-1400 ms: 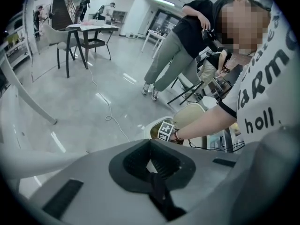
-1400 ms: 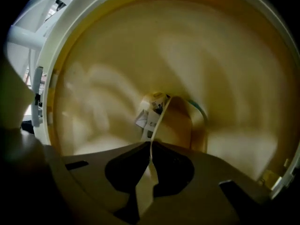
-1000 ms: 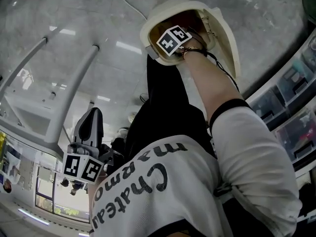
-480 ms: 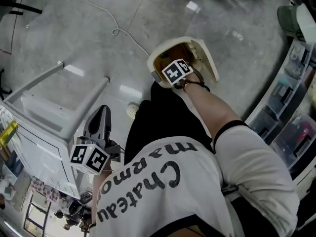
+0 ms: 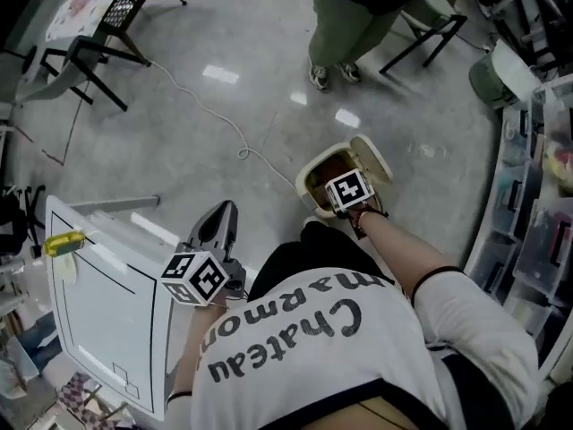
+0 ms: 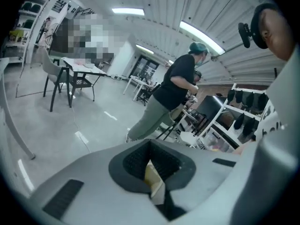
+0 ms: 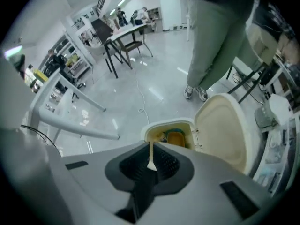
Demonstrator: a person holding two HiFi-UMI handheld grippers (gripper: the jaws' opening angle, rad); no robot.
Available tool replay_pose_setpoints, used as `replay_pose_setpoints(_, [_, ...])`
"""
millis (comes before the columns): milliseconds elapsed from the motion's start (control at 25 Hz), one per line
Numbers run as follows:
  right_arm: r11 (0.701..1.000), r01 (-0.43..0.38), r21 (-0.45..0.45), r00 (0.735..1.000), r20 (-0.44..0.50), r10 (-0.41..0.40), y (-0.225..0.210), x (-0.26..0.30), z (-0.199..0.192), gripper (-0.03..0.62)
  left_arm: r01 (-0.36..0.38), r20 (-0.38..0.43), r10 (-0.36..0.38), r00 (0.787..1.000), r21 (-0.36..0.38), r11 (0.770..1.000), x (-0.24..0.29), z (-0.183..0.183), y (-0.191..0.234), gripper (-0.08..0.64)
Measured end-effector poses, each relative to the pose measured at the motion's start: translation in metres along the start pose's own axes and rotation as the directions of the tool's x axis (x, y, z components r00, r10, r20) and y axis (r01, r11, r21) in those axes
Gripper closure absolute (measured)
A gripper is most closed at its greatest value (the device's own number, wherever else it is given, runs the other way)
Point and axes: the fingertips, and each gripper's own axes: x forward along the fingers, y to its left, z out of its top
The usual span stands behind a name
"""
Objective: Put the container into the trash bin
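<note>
Orange container (image 7: 176,138) inside open cream bin (image 7: 161,124), distinct only in right gripper view. Left gripper (image 6: 151,172) and right gripper (image 7: 150,153): jaws together, empty.

A lab-like workshop: polished grey floor (image 5: 224,106), shelves of clear plastic drawers (image 5: 530,262), work tables (image 6: 84,68), ceiling strip lights (image 6: 127,11).

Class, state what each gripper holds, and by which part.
Nothing is held: the left gripper and right gripper have shut, empty jaws; an orange container lies inside the cream trash bin.
</note>
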Motion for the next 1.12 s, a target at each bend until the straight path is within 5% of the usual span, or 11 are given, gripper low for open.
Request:
replay_pose_setpoints(240, [0.983, -0.062, 0.173, 0.968, 0.252, 0.017, 0.041, -0.094, 0.016, 0.557, 0.123, 0.118, -0.128, 0.985, 0.050, 0.991, -0.046, 0.049, -0.031, 0.537])
replay_pose_setpoints(480, [0.968, -0.095, 0.232, 0.853, 0.520, -0.041, 0.055, -0.201, 0.034, 0.558, 0.230, 0.225, -0.256, 0.940, 0.136, 0.964, -0.085, 0.090, -0.067, 0.537])
replay_pose_setpoints(600, [0.968, -0.121, 0.222, 0.759, 0.649, -0.054, 0.068, -0.257, 0.043, 0.558, 0.273, 0.271, -0.312, 0.911, 0.173, 0.946, -0.110, 0.104, -0.087, 0.537])
replay_pose_setpoints(760, [0.978, -0.138, 0.156, 0.590, 0.806, -0.045, 0.094, -0.335, 0.058, 0.558, 0.324, 0.320, -0.387, 0.865, 0.231, 0.917, -0.139, 0.119, -0.116, 0.537])
replay_pose_setpoints(1120, [0.994, -0.100, 0.044, 0.281, 0.959, -0.015, 0.148, -0.469, 0.045, 0.558, 0.377, 0.374, -0.494, 0.785, 0.343, 0.860, -0.186, 0.129, -0.168, 0.537])
